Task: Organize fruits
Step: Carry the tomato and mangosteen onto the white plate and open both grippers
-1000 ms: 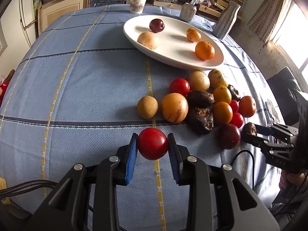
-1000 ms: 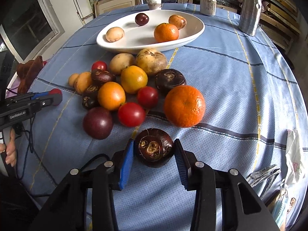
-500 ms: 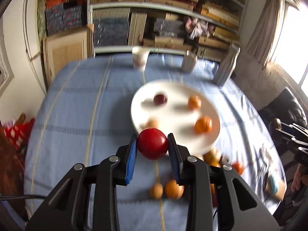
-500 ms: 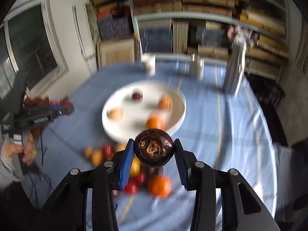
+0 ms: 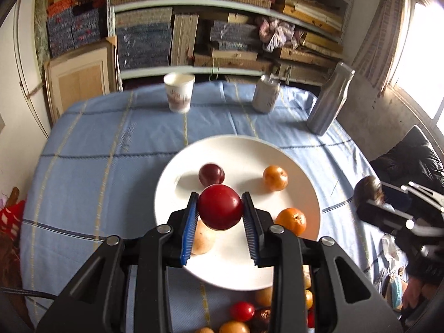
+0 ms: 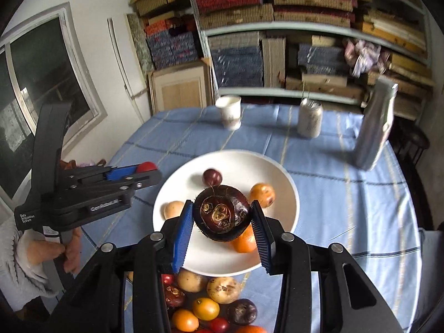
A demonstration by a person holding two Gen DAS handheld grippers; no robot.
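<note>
- Shelves (image 5: 222, 14) packed with stacked boxes and bundles fill the back wall; in front of them stands the worktop (image 5: 97, 152) under a blue checked cloth
- at its far edge stand a paper cup (image 5: 179, 93), a can (image 5: 266, 93) and a tall silver bottle (image 5: 330, 100), well apart from one another
- white plate (image 5: 299, 174) lies mid-worktop; on it a dark plum (image 5: 211, 174), two oranges (image 5: 275, 178) (image 5: 291, 220) and a pale round fruit (image 5: 204, 240)
- left hand-held gripper (image 5: 220, 211) is clamped on a red tomato (image 5: 220, 210), blue pads pressing both its sides; it hangs over the plate
- right hand-held gripper (image 6: 222, 217) is closed around a dark brown water chestnut (image 6: 222, 213), held above the plate's near half
- loose fruit pile (image 6: 211, 305) sits on the cloth just beside the plate's near rim
- person's hand (image 6: 52, 249) grips the left tool's handle
</note>
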